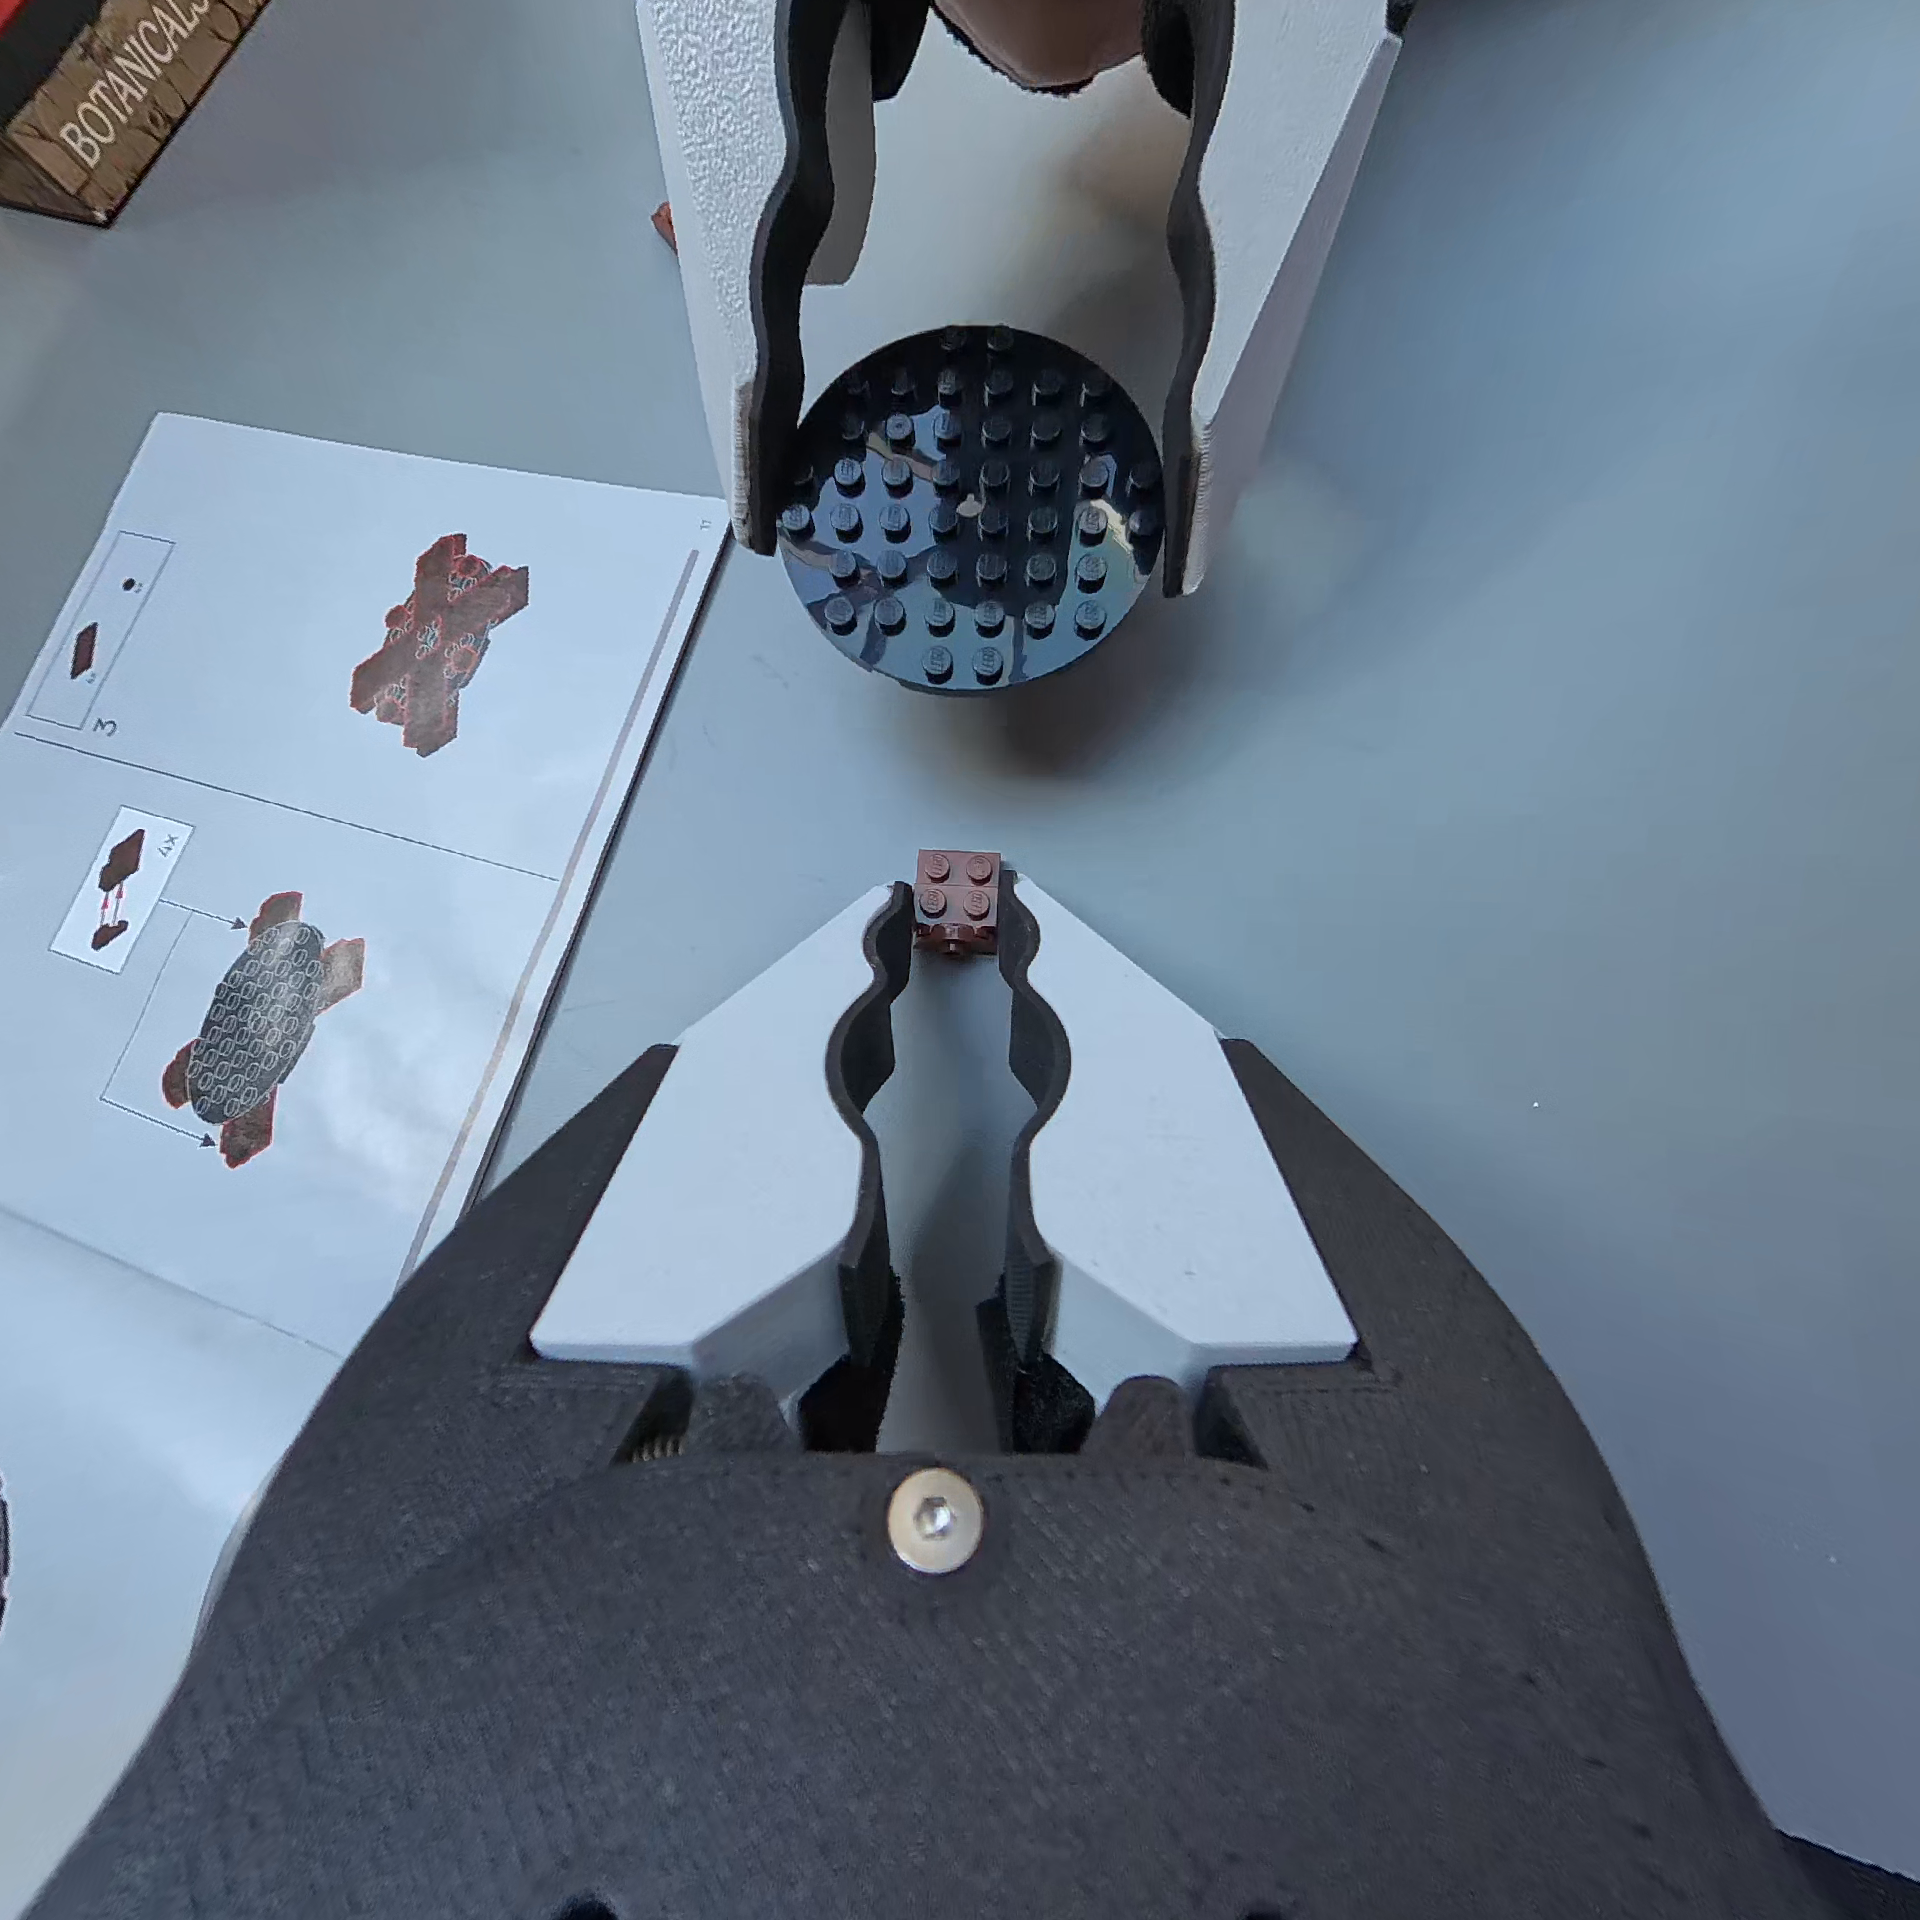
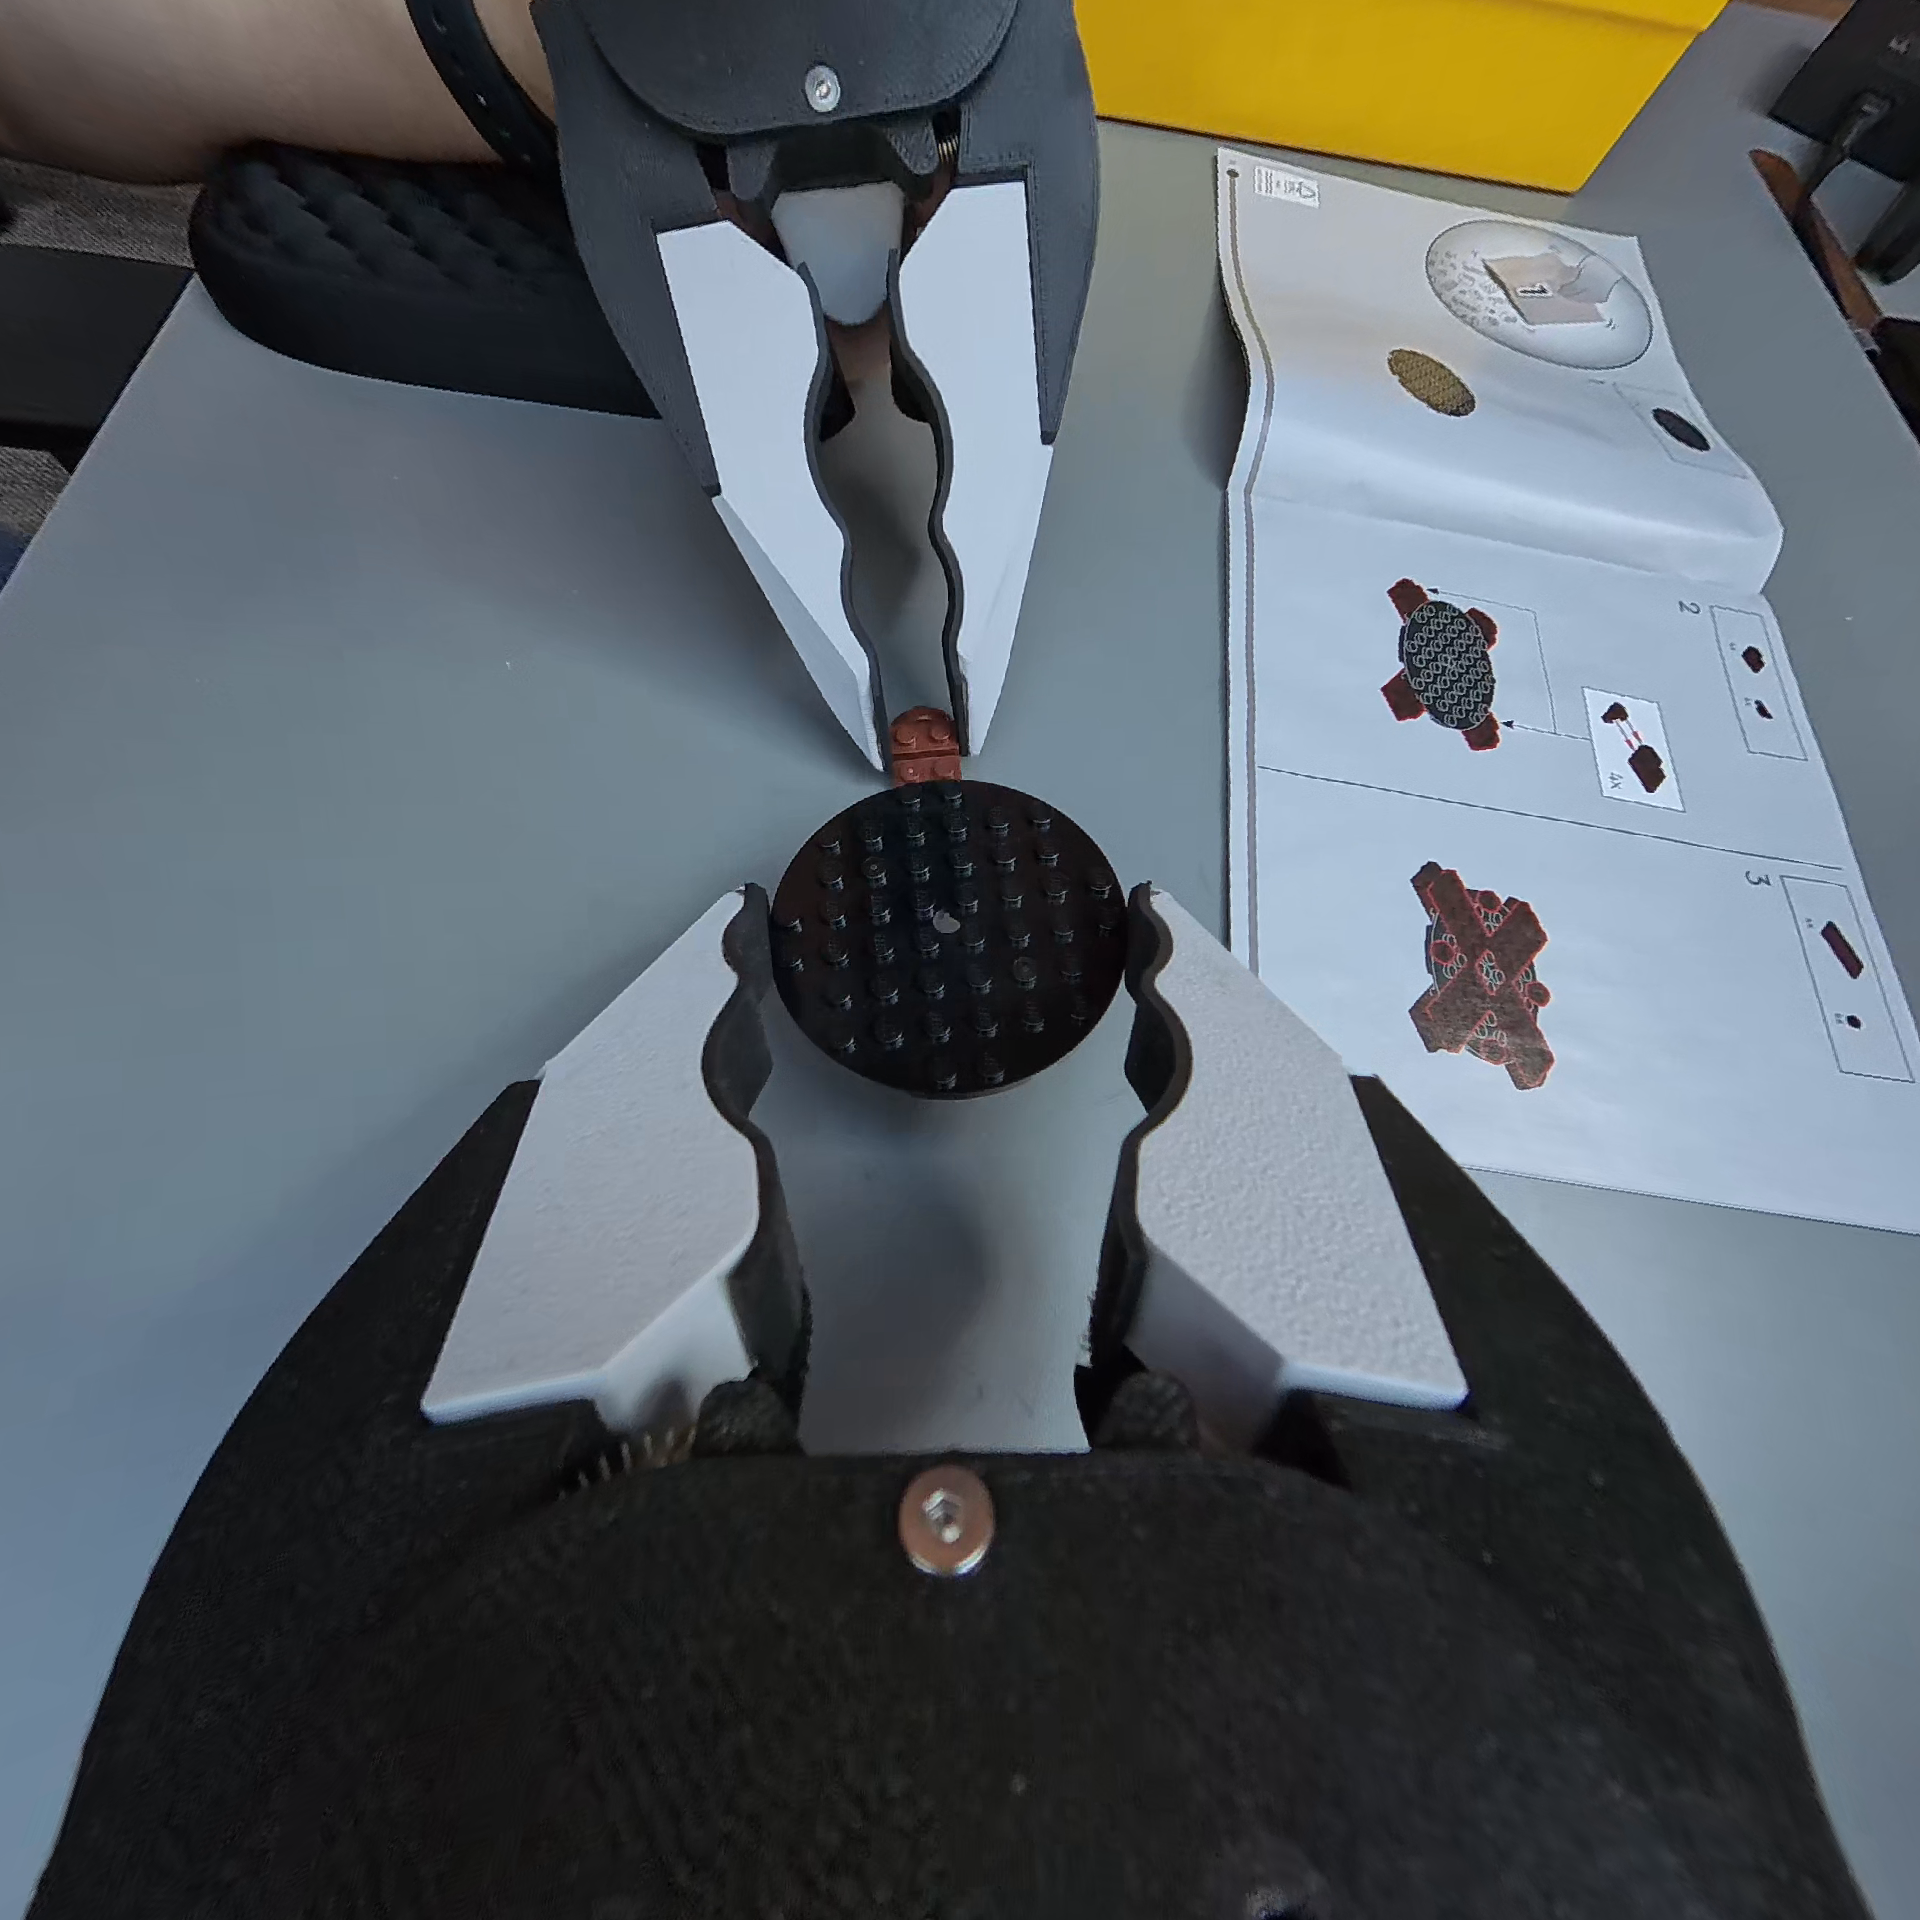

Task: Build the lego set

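My left gripper [image 1: 958, 906] is shut on a small brown brick assembly [image 1: 957, 900], held above the grey table. It also shows in the right wrist view [image 2: 923, 750], with the brown brick [image 2: 923, 746] right at the far edge of the plate. My right gripper [image 2: 940, 914] is shut on a round black studded plate [image 2: 945, 940], gripping it at its left and right rim and holding it a little above the table. In the left wrist view the plate [image 1: 971, 509] sits between the right gripper's fingers [image 1: 769, 457], facing me.
An open instruction booklet [image 1: 312, 831] lies on the table left of my left gripper, and right of the plate in the right wrist view [image 2: 1507, 831]. A set box [image 1: 94, 104] sits far left. A yellow box [image 2: 1351, 73] and a black padded rest [image 2: 395, 281] stand behind. Left tips to right tips: about 5 cm.
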`<action>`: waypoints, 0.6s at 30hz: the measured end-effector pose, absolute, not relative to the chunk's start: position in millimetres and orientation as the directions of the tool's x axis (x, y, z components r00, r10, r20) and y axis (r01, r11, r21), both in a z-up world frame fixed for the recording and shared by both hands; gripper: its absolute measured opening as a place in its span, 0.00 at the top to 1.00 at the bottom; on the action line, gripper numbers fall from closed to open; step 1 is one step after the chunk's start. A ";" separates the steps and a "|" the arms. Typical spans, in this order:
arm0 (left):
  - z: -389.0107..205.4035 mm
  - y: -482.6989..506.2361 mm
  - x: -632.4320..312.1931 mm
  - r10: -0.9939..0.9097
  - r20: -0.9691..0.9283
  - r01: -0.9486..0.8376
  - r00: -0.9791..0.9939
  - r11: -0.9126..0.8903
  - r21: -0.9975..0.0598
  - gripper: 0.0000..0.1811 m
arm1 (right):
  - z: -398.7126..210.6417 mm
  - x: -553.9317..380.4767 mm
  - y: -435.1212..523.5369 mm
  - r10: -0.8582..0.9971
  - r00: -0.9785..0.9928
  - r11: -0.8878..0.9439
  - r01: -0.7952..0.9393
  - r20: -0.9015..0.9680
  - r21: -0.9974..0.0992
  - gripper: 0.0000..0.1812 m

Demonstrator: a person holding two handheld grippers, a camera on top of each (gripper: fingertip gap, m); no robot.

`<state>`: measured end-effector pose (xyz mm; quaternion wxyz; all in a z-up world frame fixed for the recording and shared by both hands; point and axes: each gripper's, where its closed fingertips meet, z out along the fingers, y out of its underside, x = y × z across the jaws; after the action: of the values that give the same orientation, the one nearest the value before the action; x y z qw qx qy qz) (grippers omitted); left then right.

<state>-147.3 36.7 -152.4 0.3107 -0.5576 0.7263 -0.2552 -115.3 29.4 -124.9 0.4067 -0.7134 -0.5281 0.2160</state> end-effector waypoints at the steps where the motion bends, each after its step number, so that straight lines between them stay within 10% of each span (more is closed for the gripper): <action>1: -150.3 36.7 -146.7 -0.968 -0.175 -0.643 -0.183 0.252 -0.724 0.92 | -126.2 -114.7 29.7 0.929 0.352 -0.117 0.580 0.118 -0.806 0.62; 18: -97.0 38.7 -135.7 -0.954 -0.290 -0.455 -0.080 0.294 -0.841 0.92 | -135.4 -112.0 21.9 0.944 0.326 -0.164 0.587 0.046 -0.793 0.61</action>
<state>-135.7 38.7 -97.0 0.4347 -0.5205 0.6766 -0.2868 -112.0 21.9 -135.4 0.3724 -0.7241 -0.5287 0.2398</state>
